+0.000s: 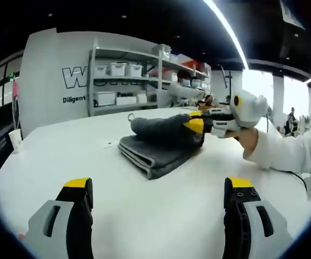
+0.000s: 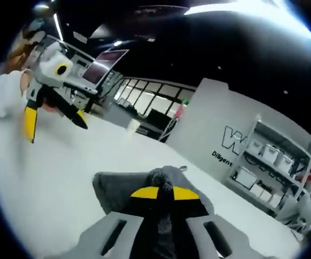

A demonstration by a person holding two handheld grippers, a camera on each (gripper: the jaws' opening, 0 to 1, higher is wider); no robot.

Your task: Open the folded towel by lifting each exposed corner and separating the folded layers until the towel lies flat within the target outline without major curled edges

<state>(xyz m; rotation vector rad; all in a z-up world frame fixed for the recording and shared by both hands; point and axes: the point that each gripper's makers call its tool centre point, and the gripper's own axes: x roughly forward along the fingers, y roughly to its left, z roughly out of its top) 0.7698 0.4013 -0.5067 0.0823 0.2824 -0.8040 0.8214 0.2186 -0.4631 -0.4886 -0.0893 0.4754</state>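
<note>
A grey folded towel [image 1: 154, 152] lies on the white table [image 1: 63, 156], a little beyond my left gripper [image 1: 160, 186], whose jaws stand wide open with nothing between them. From the right, my right gripper [image 1: 197, 123] reaches in, shut on the towel's top layer and holding it raised in a hump above the stack. In the right gripper view the grey towel [image 2: 112, 191] fabric is pinched between the yellow tips of the right gripper [image 2: 164, 193]. The left gripper [image 2: 54, 117] appears there at upper left, open, held above the table [image 2: 47, 178].
A person's hand and white sleeve [image 1: 277, 151] hold the right gripper. A paper cup [image 1: 16, 138] stands near the table's left edge. Behind the table are shelves with white bins [image 1: 117, 70] and a person [image 1: 181, 89].
</note>
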